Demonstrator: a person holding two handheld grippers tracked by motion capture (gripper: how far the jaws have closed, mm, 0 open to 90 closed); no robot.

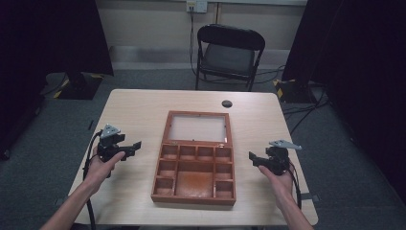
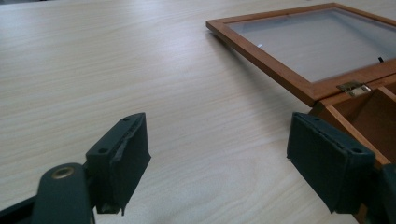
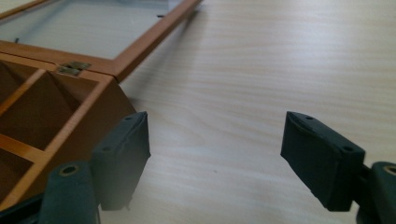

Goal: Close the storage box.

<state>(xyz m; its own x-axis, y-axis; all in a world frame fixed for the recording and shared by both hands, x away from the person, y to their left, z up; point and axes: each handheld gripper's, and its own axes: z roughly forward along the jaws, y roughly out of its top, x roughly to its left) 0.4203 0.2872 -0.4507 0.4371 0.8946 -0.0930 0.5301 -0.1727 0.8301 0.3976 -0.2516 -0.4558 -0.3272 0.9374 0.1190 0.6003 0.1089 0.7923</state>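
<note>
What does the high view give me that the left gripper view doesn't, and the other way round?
High view alone: the whole wooden box with its compartments, both hands, the right gripper, a folding chair beyond the table. Left gripper view alone: a close look at the brass hinge and the left gripper jaws, spread apart. Both: the glass-panelled lid lying open, flat on the tabletop.

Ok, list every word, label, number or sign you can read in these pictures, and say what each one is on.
No readable text in any view.
wooden box: no label or brand on its frame or compartments.
glass lid: plain, no marking.
brass hinge: no stamp legible.
wall outlet: any marking too small and blurred to read.
left gripper and right gripper: no lettering visible on the fingers.
</note>
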